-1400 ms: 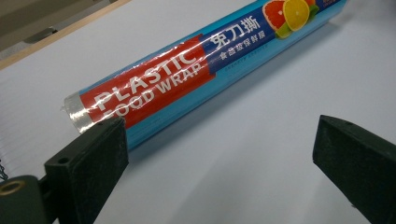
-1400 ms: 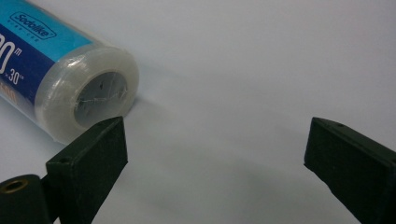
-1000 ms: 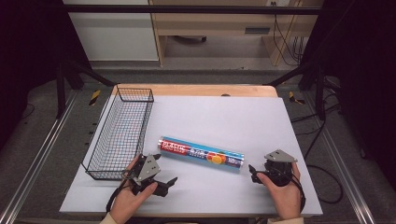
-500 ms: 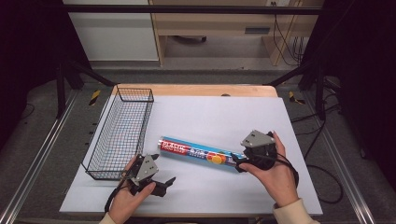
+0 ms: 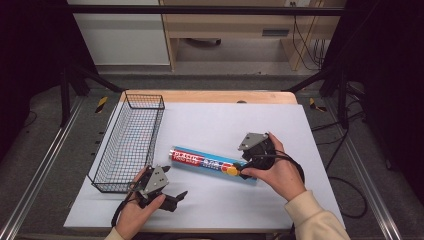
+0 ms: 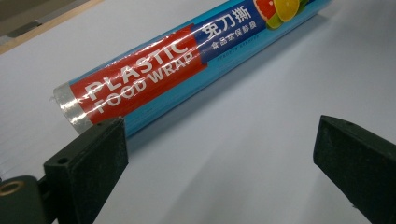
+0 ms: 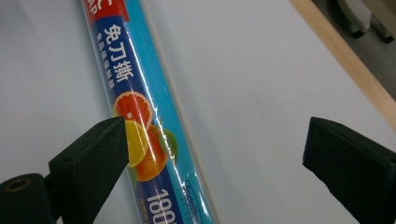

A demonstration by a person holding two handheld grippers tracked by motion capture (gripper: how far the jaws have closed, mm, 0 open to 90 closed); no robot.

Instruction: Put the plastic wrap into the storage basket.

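High view, right gripper wide open over plastic wrap roll, left gripper open, empty, near table edge.

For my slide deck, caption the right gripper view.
Open right gripper poised over the fruit-printed end of a plastic wrap roll on the white table.

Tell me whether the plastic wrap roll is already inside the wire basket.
No, the plastic wrap roll lies on the white table to the right of the wire basket, outside it.
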